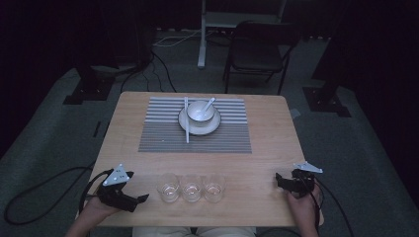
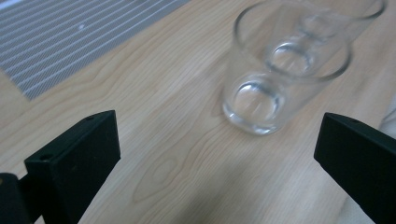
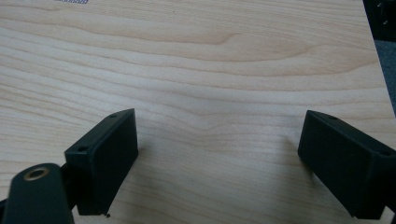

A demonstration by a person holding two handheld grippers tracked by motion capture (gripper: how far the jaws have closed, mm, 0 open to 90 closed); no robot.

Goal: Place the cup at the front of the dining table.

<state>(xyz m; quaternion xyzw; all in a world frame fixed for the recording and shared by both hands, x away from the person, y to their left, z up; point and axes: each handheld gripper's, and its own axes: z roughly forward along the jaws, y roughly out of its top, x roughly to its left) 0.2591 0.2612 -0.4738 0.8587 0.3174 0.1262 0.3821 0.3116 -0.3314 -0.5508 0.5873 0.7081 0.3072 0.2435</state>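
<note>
Glasses [image 1: 190, 187] stand three in a row at the bench's [image 1: 267, 148] near edge, so I keep my left gripper [image 1: 141, 198] wide-jawed just beside the nearest glass [image 2: 261, 88], ready to straddle it, while my right gripper [image 1: 279, 180] idles wide apart

- In the left gripper view, the nearest glass [image 2: 285, 70] stood in front of the next glass [image 2: 345, 14], whose far rim ran off the top edge; both were blurred, and their walls overlapped so they were hard to tell apart.
- The striped placemat [image 2: 70, 42] was cut by the top and left edges there.
- Both black jaws ran off the bottom in each gripper view.
- In the high view, the person's left hand [image 1: 94, 210] sat partly under the left gripper [image 1: 141, 200]; both forearms left the bottom edge.
- The bowl [image 1: 200, 112] hid its contents, too small to tell.
- The dark room behind the chair [image 1: 257, 47] was unreadable.
</note>
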